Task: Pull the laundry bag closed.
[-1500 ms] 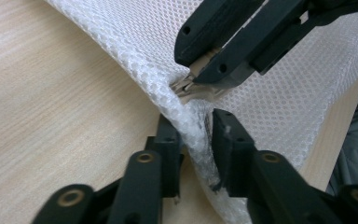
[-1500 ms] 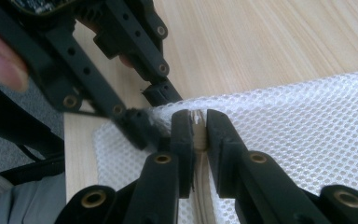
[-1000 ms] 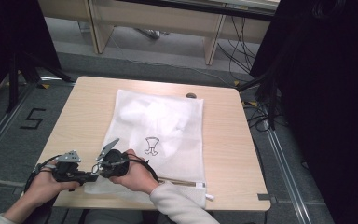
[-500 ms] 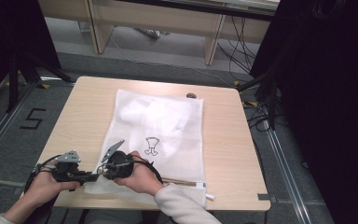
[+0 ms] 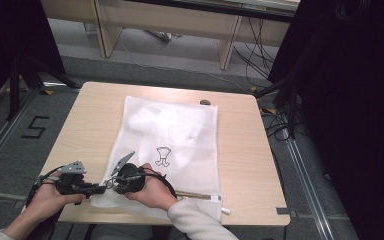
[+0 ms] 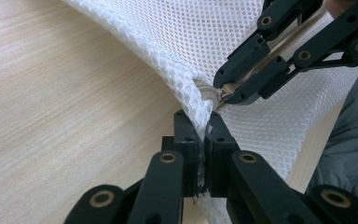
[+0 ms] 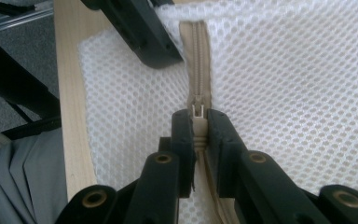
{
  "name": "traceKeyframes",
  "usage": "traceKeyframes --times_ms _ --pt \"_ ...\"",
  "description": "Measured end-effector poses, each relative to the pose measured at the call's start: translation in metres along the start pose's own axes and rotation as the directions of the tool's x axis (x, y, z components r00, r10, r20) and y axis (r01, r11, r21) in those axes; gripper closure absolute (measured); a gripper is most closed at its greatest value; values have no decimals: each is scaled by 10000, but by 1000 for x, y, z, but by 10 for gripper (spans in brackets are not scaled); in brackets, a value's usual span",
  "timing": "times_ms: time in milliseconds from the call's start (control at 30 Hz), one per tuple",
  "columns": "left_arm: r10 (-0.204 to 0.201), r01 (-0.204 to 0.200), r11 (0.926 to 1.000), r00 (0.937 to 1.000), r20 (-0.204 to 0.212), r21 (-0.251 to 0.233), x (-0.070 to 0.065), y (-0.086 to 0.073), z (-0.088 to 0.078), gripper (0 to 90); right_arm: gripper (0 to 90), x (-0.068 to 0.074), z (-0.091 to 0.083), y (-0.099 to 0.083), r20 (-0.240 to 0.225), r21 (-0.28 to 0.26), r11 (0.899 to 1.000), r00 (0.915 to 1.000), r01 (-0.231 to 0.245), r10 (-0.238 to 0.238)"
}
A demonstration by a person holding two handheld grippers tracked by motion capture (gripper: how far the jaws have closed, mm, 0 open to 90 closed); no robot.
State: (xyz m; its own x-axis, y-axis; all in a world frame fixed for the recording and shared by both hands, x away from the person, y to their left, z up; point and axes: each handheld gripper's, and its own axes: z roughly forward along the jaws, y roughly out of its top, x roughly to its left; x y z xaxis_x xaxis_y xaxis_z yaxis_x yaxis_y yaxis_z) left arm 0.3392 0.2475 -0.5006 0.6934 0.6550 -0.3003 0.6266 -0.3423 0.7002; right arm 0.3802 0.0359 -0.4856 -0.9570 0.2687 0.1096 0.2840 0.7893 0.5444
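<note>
A white mesh laundry bag (image 5: 172,135) with white cloth inside and a small black drawing on it lies flat on the wooden table (image 5: 237,150). My left gripper (image 5: 102,189) is shut on the bag's near left corner (image 6: 200,114), pinching the mesh. My right gripper (image 5: 114,184) sits right beside it, shut on the beige zipper pull (image 7: 197,116). The beige zipper (image 7: 196,56) runs away from the right jaws along the bag's near edge. In the left gripper view the right gripper (image 6: 230,88) meets the mesh (image 6: 205,37) just beyond my own jaws.
A small dark object (image 5: 205,102) lies at the table's far edge beside the bag. A white tab (image 5: 225,210) sticks out at the bag's near right corner. Desk legs and cables (image 5: 260,45) stand on the floor beyond the table.
Both hands have stayed at the bag's near left corner, shifting only slightly. The bag has not visibly moved.
</note>
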Motion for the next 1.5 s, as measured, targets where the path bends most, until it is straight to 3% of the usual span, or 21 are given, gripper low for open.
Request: traceKeyframes --times_ms 200,233,433,867,933,1267,1333,1367,1467,1500 --pt "-152 153 9998 9999 30 -117 0 0 -1 852 822 -2 -1 -4 -44 102 9998 9999 157 -156" --pt "-53 52 9999 10000 -36 -143 0 1 -1 852 822 -1 -2 -5 -79 171 9998 10000 -47 49" --pt "171 -174 9997 9997 -156 -170 -1 1 -1 851 822 -2 -4 -8 23 285 9996 10000 -73 73" --pt "161 -164 9996 9998 -144 -224 -1 2 -2 852 822 -6 -9 -16 -114 317 9993 9997 -215 218" --pt "-2 0 9997 10000 -91 -225 -1 1 -2 852 822 -6 -10 -17 -36 338 9991 9997 -243 244" --pt "124 -127 9999 9996 -247 -98 0 1 -1 851 822 -10 -13 -25 -5 344 9989 9995 -329 329" --pt "65 -74 9992 9997 -230 -384 0 0 1 851 822 -11 -13 -27 -76 287 9993 9997 -235 238" --pt "53 -61 9993 9998 -212 -370 0 0 1 851 822 -10 -14 -27 -44 377 9980 9987 -505 507" --pt "38 -40 9998 9999 -125 -181 0 0 0 851 822 -11 -16 -28 -86 276 9991 9994 -335 337" --pt "46 -49 9998 9999 -143 -184 0 0 0 851 822 -10 -17 -29 -78 352 9975 9981 -606 609"
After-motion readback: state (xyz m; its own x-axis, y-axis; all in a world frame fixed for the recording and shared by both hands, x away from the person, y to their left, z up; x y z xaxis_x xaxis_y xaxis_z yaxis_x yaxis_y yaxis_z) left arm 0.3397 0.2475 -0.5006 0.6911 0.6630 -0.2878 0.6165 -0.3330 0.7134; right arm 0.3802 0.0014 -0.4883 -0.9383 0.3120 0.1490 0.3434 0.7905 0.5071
